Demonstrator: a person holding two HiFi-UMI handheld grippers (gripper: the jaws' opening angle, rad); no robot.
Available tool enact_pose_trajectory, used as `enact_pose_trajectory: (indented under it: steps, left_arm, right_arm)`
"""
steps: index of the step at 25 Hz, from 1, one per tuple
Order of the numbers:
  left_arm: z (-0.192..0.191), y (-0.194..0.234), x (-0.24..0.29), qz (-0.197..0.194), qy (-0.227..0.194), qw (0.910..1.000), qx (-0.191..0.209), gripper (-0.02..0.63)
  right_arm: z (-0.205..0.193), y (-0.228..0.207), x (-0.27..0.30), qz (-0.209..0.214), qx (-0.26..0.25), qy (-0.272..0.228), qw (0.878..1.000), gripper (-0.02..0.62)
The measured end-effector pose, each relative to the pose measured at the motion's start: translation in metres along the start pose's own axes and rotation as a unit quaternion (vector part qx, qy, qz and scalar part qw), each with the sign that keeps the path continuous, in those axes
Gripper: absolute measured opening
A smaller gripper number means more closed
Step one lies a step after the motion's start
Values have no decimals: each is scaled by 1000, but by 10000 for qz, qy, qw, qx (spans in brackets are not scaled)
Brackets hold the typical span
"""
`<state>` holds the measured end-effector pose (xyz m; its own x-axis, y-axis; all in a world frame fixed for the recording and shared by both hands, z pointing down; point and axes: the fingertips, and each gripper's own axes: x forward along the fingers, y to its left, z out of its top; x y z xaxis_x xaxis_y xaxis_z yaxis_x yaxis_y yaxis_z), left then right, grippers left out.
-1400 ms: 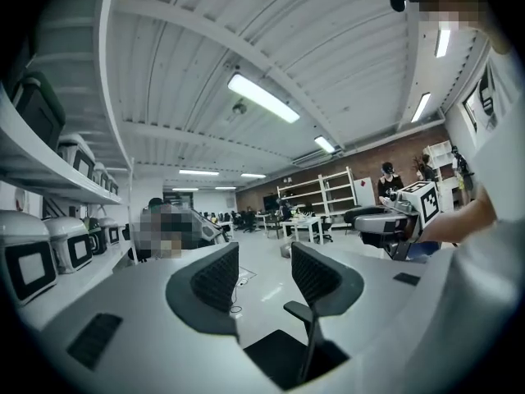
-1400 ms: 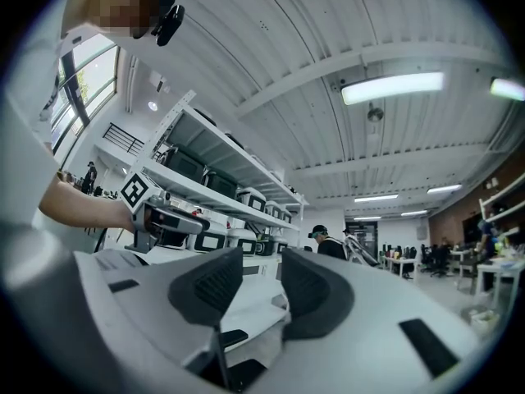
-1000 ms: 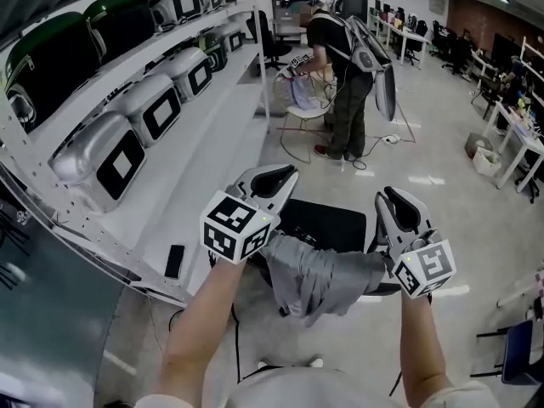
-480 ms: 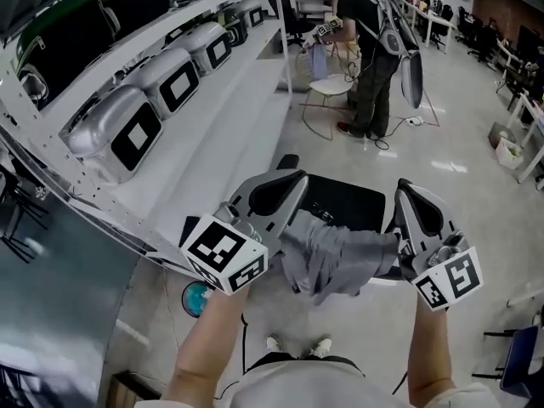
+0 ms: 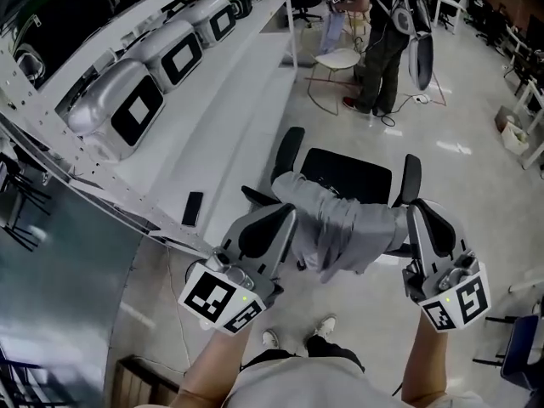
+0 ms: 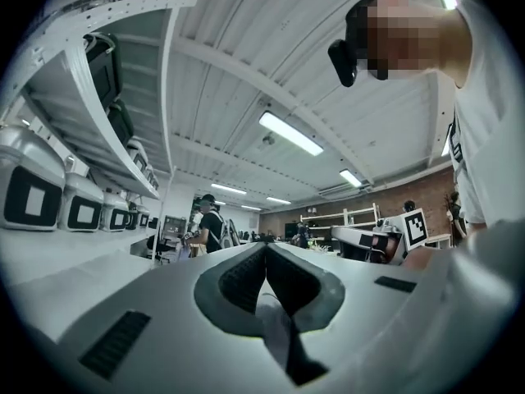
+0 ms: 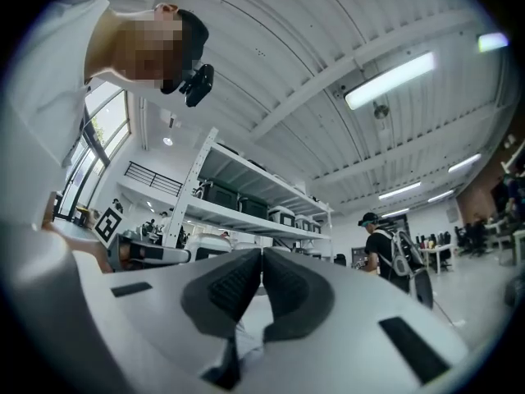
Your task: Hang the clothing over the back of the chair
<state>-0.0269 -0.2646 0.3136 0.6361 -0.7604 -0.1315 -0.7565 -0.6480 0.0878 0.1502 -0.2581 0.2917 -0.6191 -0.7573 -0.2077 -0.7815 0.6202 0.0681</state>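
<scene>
The left gripper [image 5: 287, 213] has its jaws together, and in the left gripper view [image 6: 265, 251] a fold of the grey clothing [image 6: 276, 328] is pinched between the pads. The right gripper [image 5: 417, 212] is the same: its jaws are closed, and its own view [image 7: 262, 257] shows a strip of the cloth [image 7: 244, 328] caught between them.

In the head view the clothing [image 5: 338, 221] stretches from one gripper to the other, with the left gripper at its 9 o'clock end and the right gripper at its 3 o'clock end. A loose part hangs down toward 6 o'clock. The clothing lies across the near edge of the black chair [image 5: 348, 172]; I cannot tell whether it touches the back of the chair, because the cloth covers that part. The seat of the chair shows at 12 o'clock from the clothing, with an armrest on each side.

At 9 to 11 o'clock a white shelf [image 5: 229, 121] carries silver cases [image 5: 127, 109] with black square panels, and a dark phone [image 5: 192, 208] lies on the shelf. At 12 o'clock, well apart, another person [image 5: 387, 32] stands beside a white chair [image 5: 336, 60].
</scene>
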Motion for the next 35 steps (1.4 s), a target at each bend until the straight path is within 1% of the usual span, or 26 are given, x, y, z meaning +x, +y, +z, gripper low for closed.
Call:
enact_pose_trajectory:
  steps: [3,8,12,13,16,18,20,22,25,28,31,35]
  left_arm:
    - [-8,-15,-24,-77,-68,9999,-124,9]
    - [-31,-45,-72,-489,-9,9978,-448,9]
    - [-52,-50,-105,-797,118,9938,-767,9]
    - [-55,-50,-111,-844,137,9935,-752,9]
    - [-61,-46,-124,-871,216,9949,-466,9]
    - [-64,-44,-131,-874,282,9948,-450,9]
    - [-64,-47,-134,-902,300,9942,-495,9]
    - [-60,-53,-135,-935,272,9940,-491,9]
    - [-55,-69,-133,-974,250,9938,-483,9]
    - [-52,-89,-130,-852,204,9952,-440,9]
    - [-52,-112,-127,-776,239,9963,-267,9]
    - [-61,-123,-125,-616,320,9970,-334,9]
  right_arm:
    - [-1,26,-13,-182,57,130,9997,20]
    - [-5,91,-24,-535,-52,326,9980,20]
    - [-16,141,-25,-616,-48,573,9964,20]
    - [-19,151,-26,-643,-40,639,9959,20]
    - [-32,177,-30,-767,-19,821,9937,20]
    - [-42,195,-34,-800,49,942,9923,20]
    - [-48,211,-40,-739,87,1021,9920,20]
    - [-48,221,-44,-647,103,989,9929,20]
    - [-45,223,-53,-560,184,852,9946,20]
    - [-46,219,-65,-440,202,846,9952,20]
    - [-45,210,-75,-367,173,788,9961,20]
    - [-49,207,-85,-137,302,795,9963,17]
